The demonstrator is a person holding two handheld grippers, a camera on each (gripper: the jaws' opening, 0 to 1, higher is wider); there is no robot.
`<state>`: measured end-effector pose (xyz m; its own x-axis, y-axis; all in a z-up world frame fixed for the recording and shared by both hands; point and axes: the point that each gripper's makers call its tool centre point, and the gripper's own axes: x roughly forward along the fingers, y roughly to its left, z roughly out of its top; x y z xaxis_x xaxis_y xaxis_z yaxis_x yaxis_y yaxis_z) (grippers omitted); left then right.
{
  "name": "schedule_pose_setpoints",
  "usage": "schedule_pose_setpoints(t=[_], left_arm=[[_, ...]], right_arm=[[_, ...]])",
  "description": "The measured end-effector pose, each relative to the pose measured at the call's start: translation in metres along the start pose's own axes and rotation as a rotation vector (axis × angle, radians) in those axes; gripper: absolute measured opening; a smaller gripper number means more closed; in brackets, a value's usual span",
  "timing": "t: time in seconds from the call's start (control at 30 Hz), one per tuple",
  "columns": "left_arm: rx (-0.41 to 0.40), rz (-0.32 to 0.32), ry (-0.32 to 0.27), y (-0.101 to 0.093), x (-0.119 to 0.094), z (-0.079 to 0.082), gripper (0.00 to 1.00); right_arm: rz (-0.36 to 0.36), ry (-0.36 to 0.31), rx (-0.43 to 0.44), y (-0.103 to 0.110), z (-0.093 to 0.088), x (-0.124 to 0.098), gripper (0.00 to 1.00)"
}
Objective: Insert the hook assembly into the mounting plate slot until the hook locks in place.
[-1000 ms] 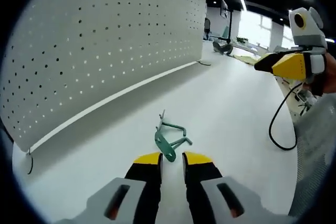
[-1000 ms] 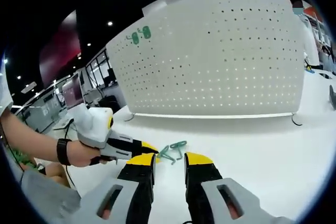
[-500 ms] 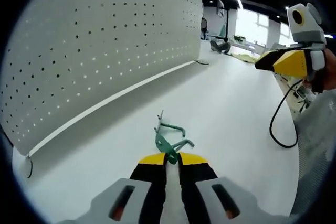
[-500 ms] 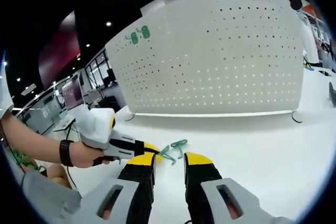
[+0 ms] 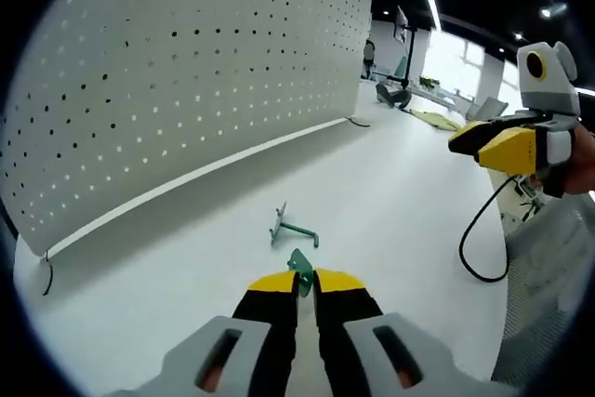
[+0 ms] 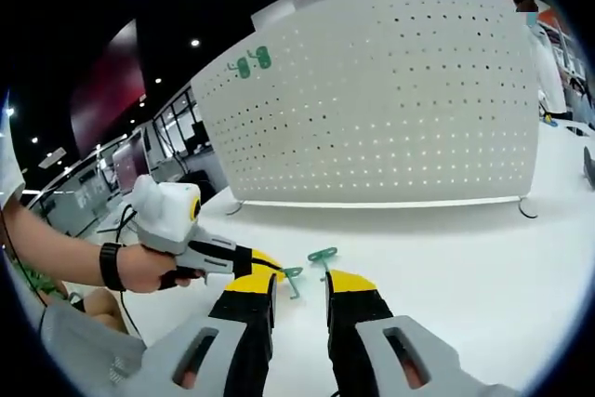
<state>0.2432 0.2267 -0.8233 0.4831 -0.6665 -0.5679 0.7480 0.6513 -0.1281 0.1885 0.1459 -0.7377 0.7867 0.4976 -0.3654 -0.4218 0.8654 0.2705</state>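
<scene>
A white pegboard (image 5: 186, 81) stands upright along the table; in the right gripper view the pegboard (image 6: 400, 90) carries two green hooks (image 6: 251, 62) near its upper left corner. My left gripper (image 5: 299, 278) is shut on a green hook (image 5: 298, 263), held a little above the table. A second green hook (image 5: 293, 229) lies on the table just beyond it. In the right gripper view the left gripper (image 6: 270, 267) holds its hook (image 6: 290, 273) beside the lying hook (image 6: 323, 255). My right gripper (image 6: 300, 287) is open with nothing between its fingers, and shows at the right as the right gripper (image 5: 483, 137).
The white table (image 5: 400, 202) stretches toward the pegboard's foot. A black cable (image 5: 479, 239) loops at the table's right edge. A hand (image 6: 139, 267) with a dark wristband holds the left gripper. Desks and monitors stand far behind.
The left gripper shut on one green hook and lifted it off the table, parting it from the other hook, which stays lying there. The right gripper stayed open.
</scene>
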Motion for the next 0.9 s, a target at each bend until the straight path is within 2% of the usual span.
schedule_pose_setpoints(t=[0.23, 0.3, 0.47, 0.57, 0.9], left_arm=[[-0.062, -0.028, -0.040, -0.010, -0.010, 0.013, 0.05], [-0.128, -0.047, -0.059, -0.015, -0.013, 0.017, 0.04], [-0.117, -0.055, -0.060, -0.020, -0.020, 0.020, 0.04], [-0.161, -0.073, -0.073, -0.023, -0.026, 0.024, 0.04], [-0.223, -0.112, -0.076, -0.035, -0.042, 0.033, 0.04]], right_arm=[[0.011, 0.000, -0.014, 0.005, 0.000, -0.001, 0.21], [0.014, 0.002, -0.018, 0.006, 0.000, -0.002, 0.21], [0.022, -0.003, -0.035, 0.010, 0.002, -0.004, 0.21], [0.028, -0.002, -0.041, 0.011, 0.002, -0.004, 0.21], [0.065, 0.006, -0.096, 0.022, 0.003, -0.009, 0.21]])
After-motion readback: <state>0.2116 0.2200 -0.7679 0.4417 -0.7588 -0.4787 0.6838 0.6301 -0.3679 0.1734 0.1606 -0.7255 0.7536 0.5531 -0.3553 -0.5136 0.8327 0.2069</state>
